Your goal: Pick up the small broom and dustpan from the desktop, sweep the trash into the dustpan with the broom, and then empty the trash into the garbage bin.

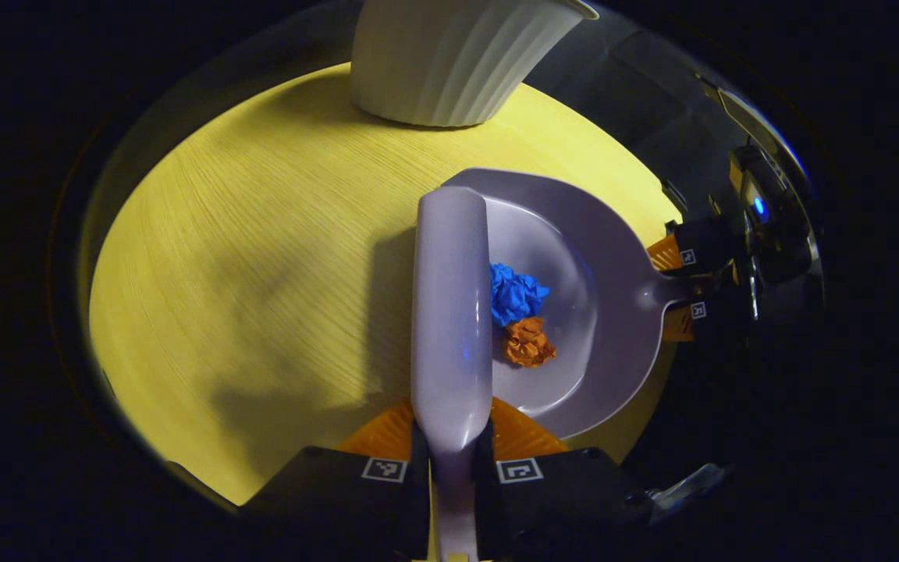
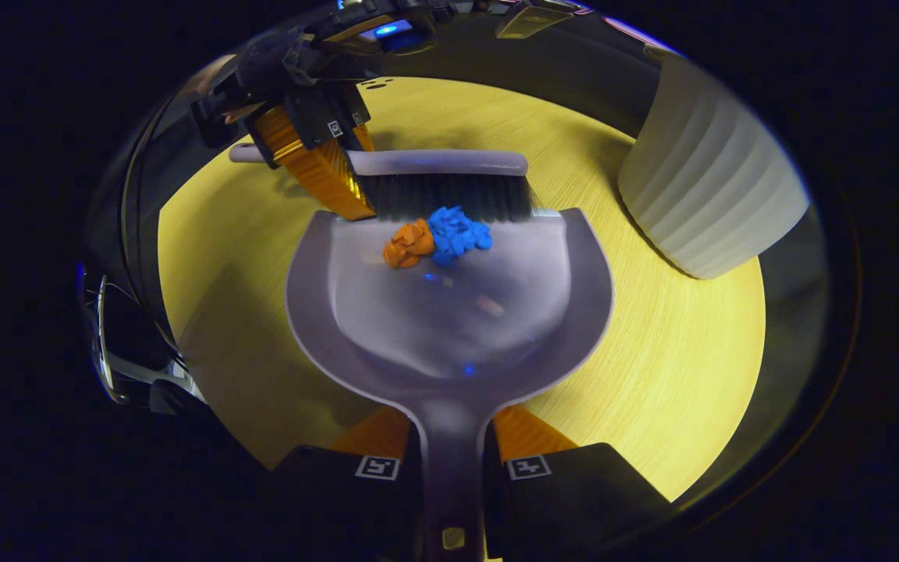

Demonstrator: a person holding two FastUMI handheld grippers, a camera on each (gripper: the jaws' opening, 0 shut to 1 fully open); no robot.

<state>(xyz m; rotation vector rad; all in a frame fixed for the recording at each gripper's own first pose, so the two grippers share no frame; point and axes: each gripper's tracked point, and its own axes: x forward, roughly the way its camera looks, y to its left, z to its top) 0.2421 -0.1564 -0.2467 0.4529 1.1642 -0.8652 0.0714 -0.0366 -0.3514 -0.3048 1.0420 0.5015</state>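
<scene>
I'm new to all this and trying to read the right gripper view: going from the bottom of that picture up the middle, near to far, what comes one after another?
Right gripper shut on the handle, grey plastic dustpan, orange and blue crumpled paper balls, black-bristled small broom, left gripper.

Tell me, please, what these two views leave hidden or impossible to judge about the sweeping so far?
- Garbage bin inside: left gripper view cuts its rim at the top edge; right gripper view shows the bin from the side.
- Broom bristles: covered by its own back in the left gripper view.
- Tabletop beneath the dustpan: any leftover trash there is covered by the pan.
</scene>
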